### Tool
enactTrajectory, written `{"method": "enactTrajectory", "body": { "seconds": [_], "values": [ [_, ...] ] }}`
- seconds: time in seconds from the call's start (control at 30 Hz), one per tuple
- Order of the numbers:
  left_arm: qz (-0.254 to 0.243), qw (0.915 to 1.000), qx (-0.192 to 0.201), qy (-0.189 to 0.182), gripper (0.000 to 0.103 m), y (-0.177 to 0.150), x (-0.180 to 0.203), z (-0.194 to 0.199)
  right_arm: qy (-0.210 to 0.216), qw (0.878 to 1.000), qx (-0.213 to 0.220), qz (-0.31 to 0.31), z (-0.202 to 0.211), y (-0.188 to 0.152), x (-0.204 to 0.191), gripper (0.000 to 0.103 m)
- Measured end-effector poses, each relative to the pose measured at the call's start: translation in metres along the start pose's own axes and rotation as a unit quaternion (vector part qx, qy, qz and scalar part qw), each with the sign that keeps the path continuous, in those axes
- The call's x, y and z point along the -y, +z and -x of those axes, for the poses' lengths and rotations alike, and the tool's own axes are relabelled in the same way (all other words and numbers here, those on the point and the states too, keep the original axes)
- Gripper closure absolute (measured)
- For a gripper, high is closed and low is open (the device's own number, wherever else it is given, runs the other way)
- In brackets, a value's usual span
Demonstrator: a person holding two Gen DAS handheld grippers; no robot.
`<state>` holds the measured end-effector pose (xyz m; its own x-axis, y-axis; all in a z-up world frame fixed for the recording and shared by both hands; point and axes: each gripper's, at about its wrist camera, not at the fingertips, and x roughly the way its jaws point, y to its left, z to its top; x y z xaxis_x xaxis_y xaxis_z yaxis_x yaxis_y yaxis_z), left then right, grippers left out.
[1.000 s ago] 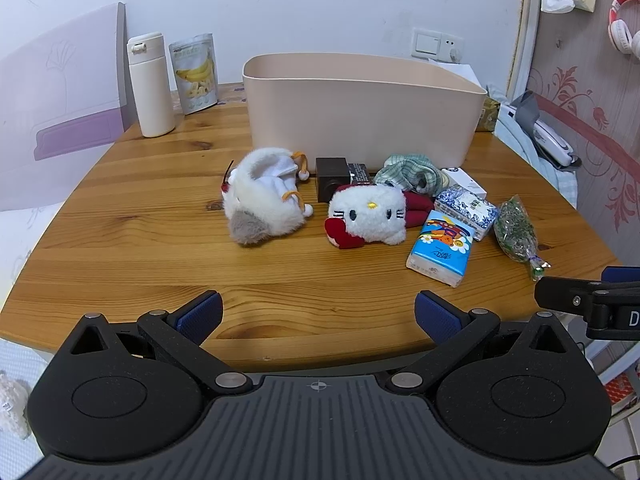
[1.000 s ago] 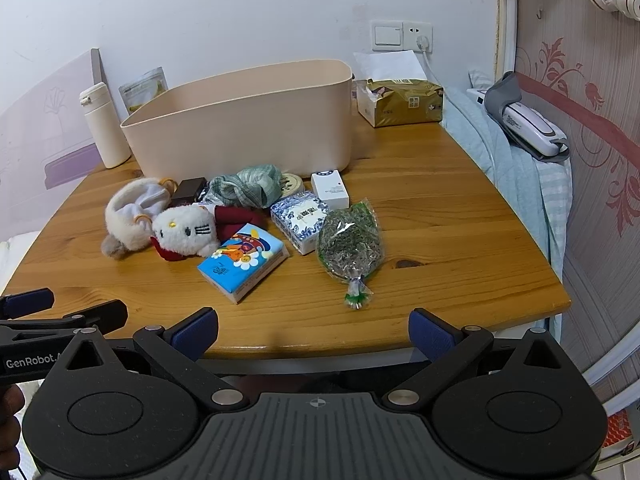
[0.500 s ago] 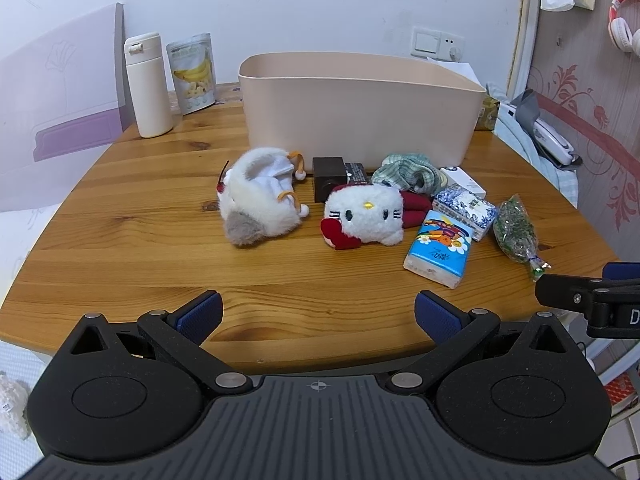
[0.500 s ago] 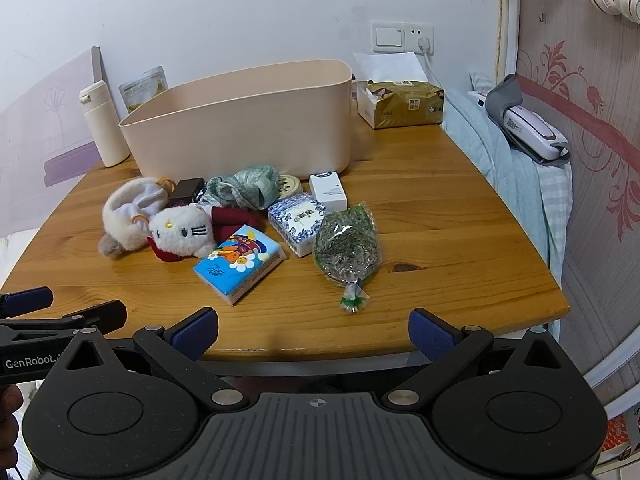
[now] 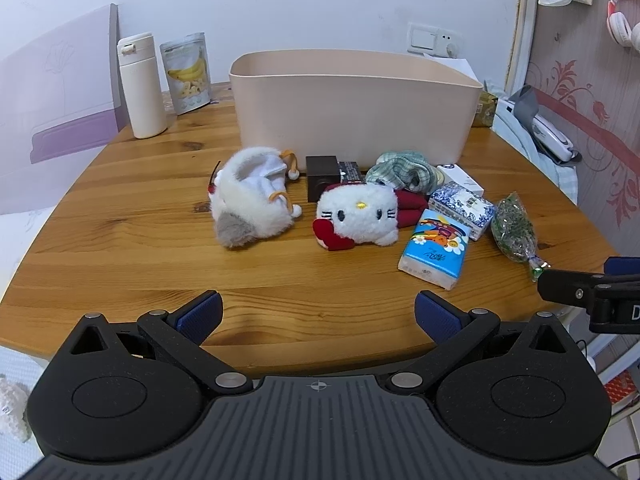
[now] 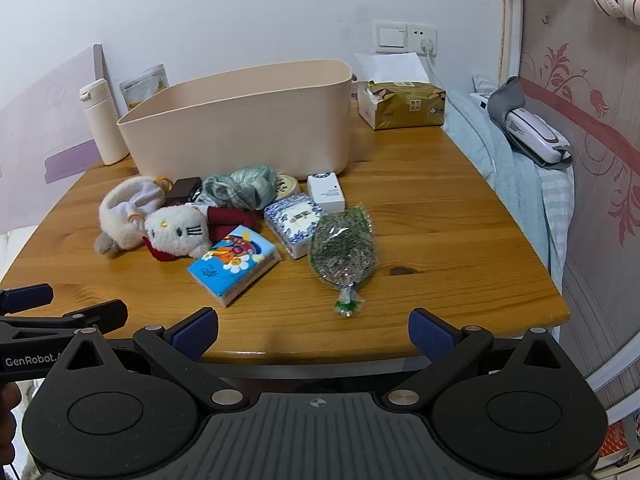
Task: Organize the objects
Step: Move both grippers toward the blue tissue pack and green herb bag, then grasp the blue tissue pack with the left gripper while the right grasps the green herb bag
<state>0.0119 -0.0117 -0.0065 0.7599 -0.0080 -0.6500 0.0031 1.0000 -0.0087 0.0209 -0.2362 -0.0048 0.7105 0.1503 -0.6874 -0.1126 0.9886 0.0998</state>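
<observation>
— What have you got in the tongs?

— Nothing. My left gripper (image 5: 318, 316) and right gripper (image 6: 313, 330) both gape wide at the near table (image 5: 120, 240) edge. The left one, seen from the right camera, reads "GenRobot".

— Anything shifted?

— The view has crept slightly closer over the last second; the objects haven't stirred.

— Nearest items?

— A glossy blue cartoon tissue pack (image 6: 234, 264) and a crinkly clear bag of dried herbs (image 6: 344, 248). Just behind, a fluffy white kitty plush (image 5: 358, 218), a furry drawstring pouch (image 5: 250, 204) and a blue-patterned packet (image 6: 294, 220).

— Farther back?

— A dark box (image 5: 322, 178), green checked cloth (image 6: 242, 188), a white carton (image 6: 326, 192), then the smooth beige bin (image 5: 352, 108). Print too small to read.
</observation>
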Motion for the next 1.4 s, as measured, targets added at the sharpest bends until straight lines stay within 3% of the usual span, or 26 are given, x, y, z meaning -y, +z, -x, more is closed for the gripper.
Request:
{"method": "enactTrajectory", "body": {
  "seconds": [0.6, 1.4],
  "values": [
    [-0.021, 0.9989, -0.018, -0.039, 0.0, 0.015, 0.031, -0.029, -0.011, 1.0, -0.002, 0.007, -0.022, 0.014, 0.021, 0.002],
    [-0.031, 0.9959, -0.045, -0.072, 0.0, 0.03, 0.054, -0.086, -0.013, 0.997, -0.059, 0.038, -0.082, 0.027, 0.038, 0.012]
  ]
}}
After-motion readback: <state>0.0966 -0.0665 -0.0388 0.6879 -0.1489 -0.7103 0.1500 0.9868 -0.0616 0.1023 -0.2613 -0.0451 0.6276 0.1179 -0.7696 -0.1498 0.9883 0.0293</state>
